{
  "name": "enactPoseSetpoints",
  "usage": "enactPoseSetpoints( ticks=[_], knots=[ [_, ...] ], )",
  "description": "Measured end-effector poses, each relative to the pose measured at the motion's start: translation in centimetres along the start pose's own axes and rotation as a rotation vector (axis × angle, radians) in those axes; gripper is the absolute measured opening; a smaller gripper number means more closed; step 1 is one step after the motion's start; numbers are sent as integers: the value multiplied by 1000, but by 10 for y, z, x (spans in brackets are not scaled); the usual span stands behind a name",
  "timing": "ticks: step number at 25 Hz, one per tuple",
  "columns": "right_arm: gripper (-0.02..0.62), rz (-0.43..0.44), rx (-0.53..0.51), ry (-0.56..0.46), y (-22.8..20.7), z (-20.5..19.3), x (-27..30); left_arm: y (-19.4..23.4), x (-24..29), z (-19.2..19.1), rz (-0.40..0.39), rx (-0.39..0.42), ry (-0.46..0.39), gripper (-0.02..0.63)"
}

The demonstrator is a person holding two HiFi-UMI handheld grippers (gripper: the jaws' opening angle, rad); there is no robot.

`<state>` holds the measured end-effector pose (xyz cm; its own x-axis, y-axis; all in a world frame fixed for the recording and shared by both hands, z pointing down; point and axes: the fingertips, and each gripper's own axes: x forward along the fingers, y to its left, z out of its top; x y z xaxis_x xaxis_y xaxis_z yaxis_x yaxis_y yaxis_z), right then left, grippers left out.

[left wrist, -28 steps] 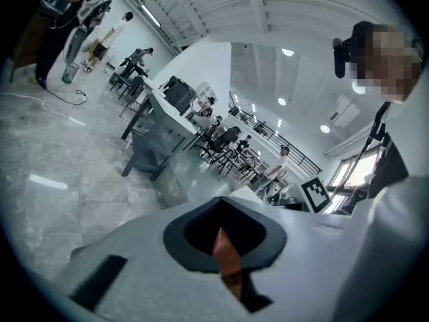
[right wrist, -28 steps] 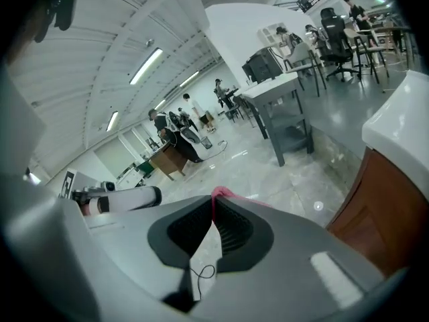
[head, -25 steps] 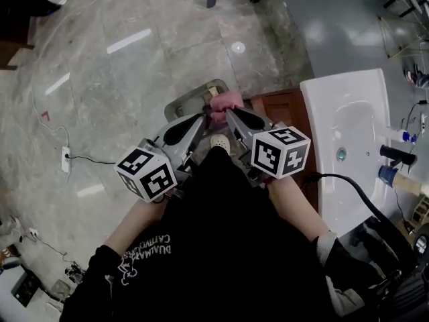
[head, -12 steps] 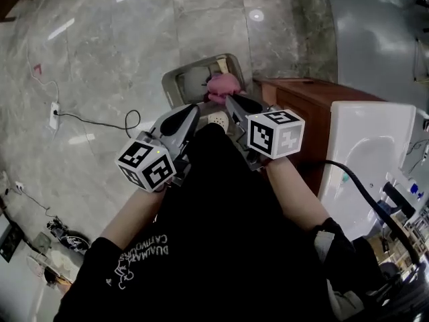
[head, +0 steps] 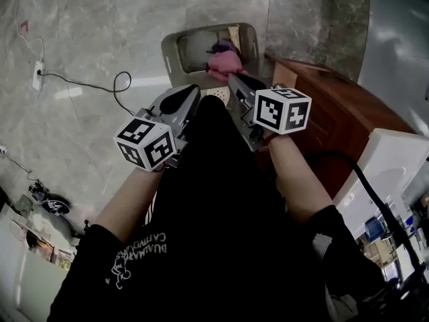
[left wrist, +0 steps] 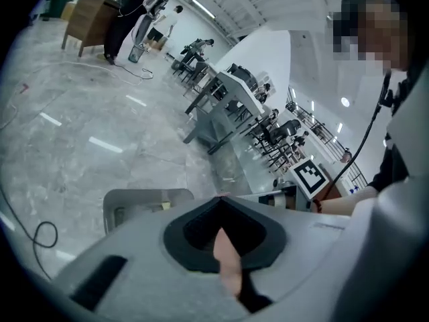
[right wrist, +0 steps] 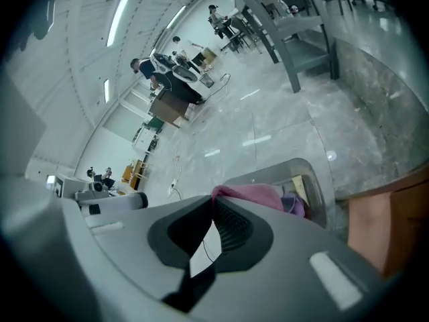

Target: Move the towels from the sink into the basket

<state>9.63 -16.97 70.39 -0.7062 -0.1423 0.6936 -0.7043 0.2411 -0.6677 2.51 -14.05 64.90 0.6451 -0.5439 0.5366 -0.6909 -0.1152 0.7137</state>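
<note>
A soft pink towel (head: pixel 224 62), crumpled into a rounded bunch, shows over the near rim of a grey plastic basket (head: pixel 175 52) that stands on the marble floor (head: pixel 100 39). Whether the towel touches the basket cannot be told. Something purple (head: pixel 224 45) lies inside the basket behind it.

The left gripper (head: pixel 196 89) has its fingers clenched on a thin pink fold. The right gripper (head: pixel 232 79) has its fingers clenched on the towel's edge.

Each gripper's cube carries black-and-white square markers. The white lettering (head: pixel 144 250) on the person's black shirt is upside down and not clearly legible.
</note>
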Motion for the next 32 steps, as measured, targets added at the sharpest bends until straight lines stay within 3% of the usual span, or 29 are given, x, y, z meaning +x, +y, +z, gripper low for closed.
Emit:
enactPoseSetpoints(
  ticks=[6, 12, 17, 25, 30, 32],
  knots=[
    [14, 27, -67, 41, -33, -21, 55, 63, 16, -42, 90, -25, 103, 3],
    [14, -24, -72, 117, -79, -56, 123, 134, 35, -84, 163, -92, 147, 3],
    [14, -47, -91, 143, -107, -77, 176, 182, 50, -100, 152, -129, 97, 3],
    [14, -66, -97, 181, -138, -120, 226, 217, 66, -142, 147, -137, 81, 3],
    [14, -112, -95, 184, -160, -137, 241, 238, 64, -144, 259, 0, 5, 3],
    [15, -129, -98, 174, -164, -137, 246, 247, 60, -147, 269, -14, -6, 3]
  ],
)
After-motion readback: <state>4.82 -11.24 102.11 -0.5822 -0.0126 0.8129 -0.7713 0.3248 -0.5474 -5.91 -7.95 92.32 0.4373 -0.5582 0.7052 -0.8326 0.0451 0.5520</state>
